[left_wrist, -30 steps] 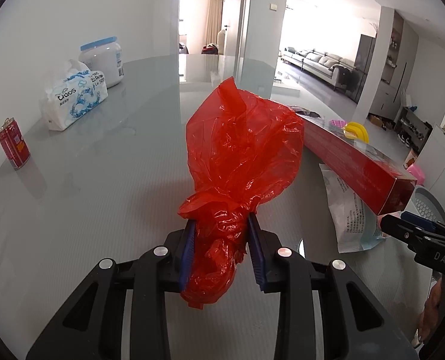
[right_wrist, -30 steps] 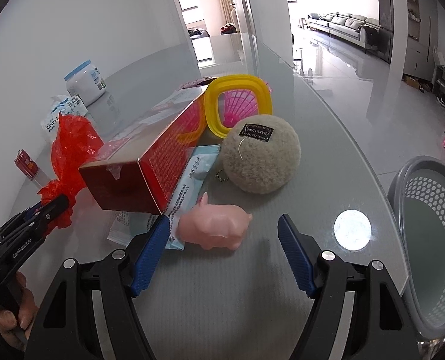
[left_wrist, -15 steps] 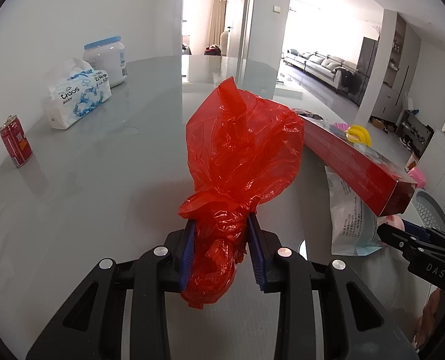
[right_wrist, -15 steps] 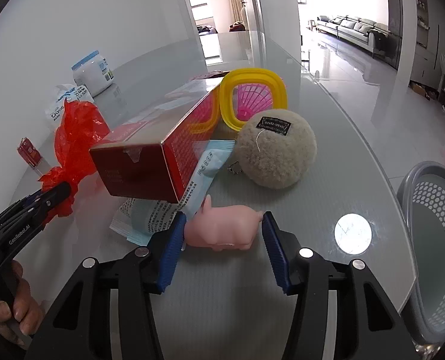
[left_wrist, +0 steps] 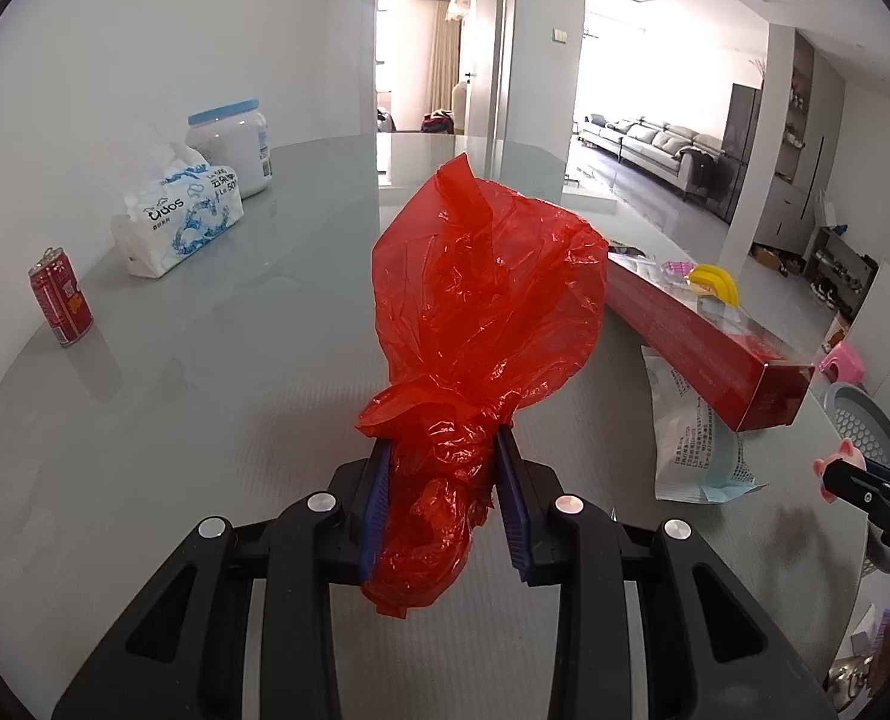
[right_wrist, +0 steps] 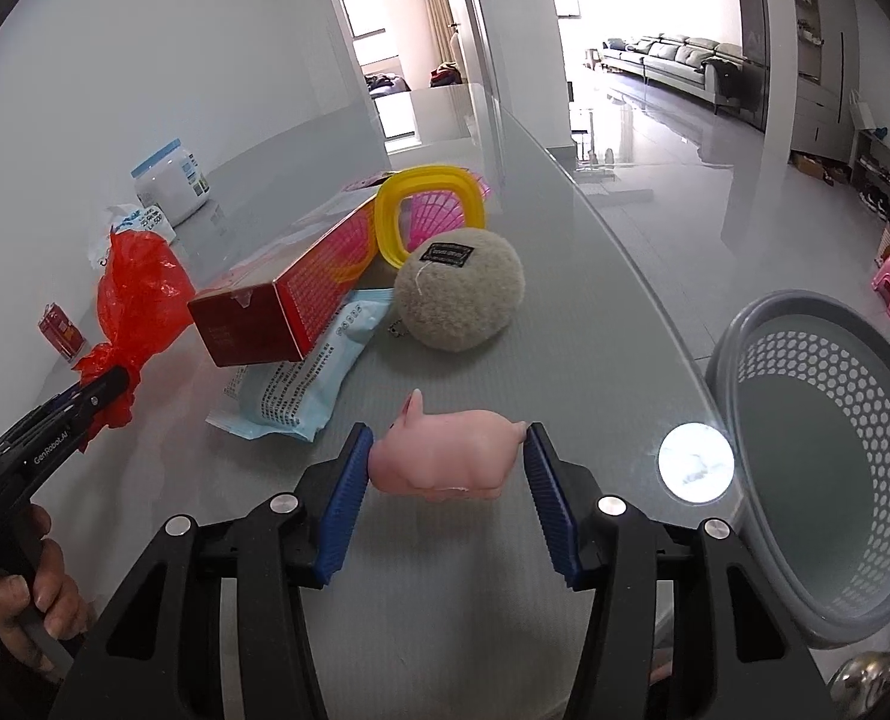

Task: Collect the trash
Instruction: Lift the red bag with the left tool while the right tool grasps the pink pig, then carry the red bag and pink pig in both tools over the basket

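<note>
Item: small pink rubber pig toy (right_wrist: 448, 456), clamped end to end in the right gripper (right_wrist: 445, 489), apparently lifting clear of the table, left of the grey perforated basket (right_wrist: 829, 456). Left gripper (left_wrist: 445, 498) is pinching a crumpled red plastic bag (left_wrist: 481, 312). Handling: keep the squeeze steady (rubber slips), carrying right over the rim.

Red bag (left_wrist: 481, 300), pink pig (right_wrist: 445, 456)

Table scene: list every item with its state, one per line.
Red bag: crumpled, clamped in left gripper.
Pig toy: clamped in right gripper, off the table.
Red box: closed, lying across packet.
Basket: empty.
Can: upright.
Jar: lidded.
</note>
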The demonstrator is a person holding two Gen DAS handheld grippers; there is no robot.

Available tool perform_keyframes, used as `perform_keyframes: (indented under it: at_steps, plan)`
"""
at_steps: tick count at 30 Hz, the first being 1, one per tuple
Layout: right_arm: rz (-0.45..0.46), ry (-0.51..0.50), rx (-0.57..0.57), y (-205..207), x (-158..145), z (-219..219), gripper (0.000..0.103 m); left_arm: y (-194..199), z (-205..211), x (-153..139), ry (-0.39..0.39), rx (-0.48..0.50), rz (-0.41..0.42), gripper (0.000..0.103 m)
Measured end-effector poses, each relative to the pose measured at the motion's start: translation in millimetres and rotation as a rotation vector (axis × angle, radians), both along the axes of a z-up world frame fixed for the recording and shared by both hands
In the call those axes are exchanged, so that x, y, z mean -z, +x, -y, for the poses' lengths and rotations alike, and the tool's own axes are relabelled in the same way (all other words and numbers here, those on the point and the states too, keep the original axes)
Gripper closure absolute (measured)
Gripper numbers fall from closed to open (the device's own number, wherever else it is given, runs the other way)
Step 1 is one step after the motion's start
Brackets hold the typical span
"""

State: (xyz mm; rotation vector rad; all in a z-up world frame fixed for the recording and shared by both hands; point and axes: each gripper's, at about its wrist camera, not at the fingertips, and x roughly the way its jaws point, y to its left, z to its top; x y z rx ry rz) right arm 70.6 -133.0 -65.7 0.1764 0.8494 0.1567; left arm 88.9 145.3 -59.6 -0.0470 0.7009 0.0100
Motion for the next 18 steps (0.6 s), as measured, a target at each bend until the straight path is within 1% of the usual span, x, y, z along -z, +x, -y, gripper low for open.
perform_keyframes:
  at_steps: [4, 10, 13, 18]
  plan:
    - [0.021, 0.007, 0.032, -16, -6, 19, 0.053, -10, 11, -16, -0.002, 0.011, 0.031, 0.071]
    - [0.054, 0.025, 0.096, -40, -13, 53, 0.053, -28, 47, -43, -0.004, 0.082, 0.091, 0.071]
    - [0.07, 0.029, 0.137, -54, -16, 74, 0.053, -33, 73, -55, -0.012, 0.136, 0.113, 0.071]
    - [0.088, 0.03, 0.237, -83, -18, 118, 0.053, -39, 124, -66, -0.04, 0.262, 0.132, 0.071]
